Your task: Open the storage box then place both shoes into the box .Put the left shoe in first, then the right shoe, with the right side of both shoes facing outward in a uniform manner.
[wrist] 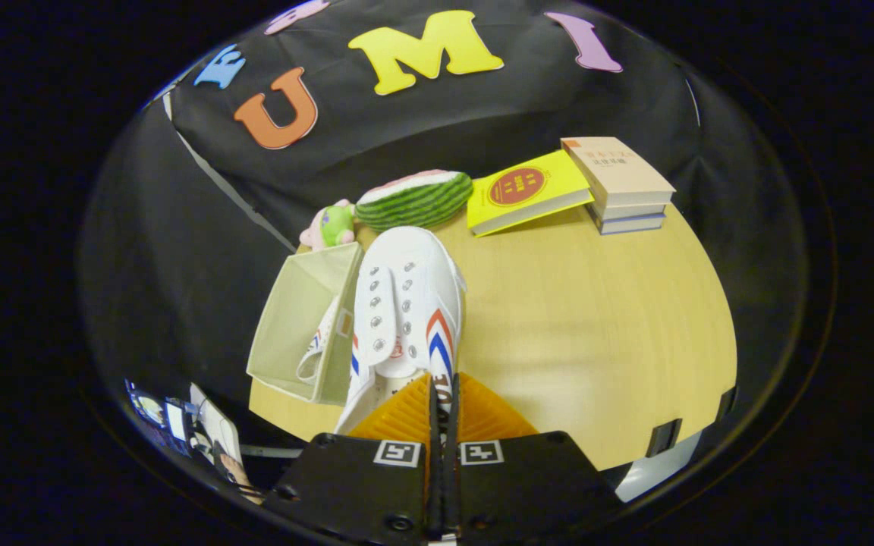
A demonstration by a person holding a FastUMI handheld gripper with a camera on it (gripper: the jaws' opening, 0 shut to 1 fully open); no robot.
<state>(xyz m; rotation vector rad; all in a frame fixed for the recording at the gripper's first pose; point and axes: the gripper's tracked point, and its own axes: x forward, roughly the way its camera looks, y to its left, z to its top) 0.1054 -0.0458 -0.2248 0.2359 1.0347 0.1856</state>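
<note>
The gripper (443,406) pinches the heel of a white shoe (407,303), its fingers pressed nearly together on it. Just left, the open storage box (293,326) holds another shoe (319,349). Beyond lie a watermelon toy (414,199) and books (619,182) on the table (596,334).

I can make out only "10E" on the white shoe's (407,303) heel tab; book covers stay illegible.

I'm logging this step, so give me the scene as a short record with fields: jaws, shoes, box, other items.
gripper: jaws nearly closed, pinching the heel edge of the held shoe
held shoe: white sneaker, toe pointing away, beside the box
storage box: open, another sneaker inside
table: books, yellow book, watermelon toy
</note>
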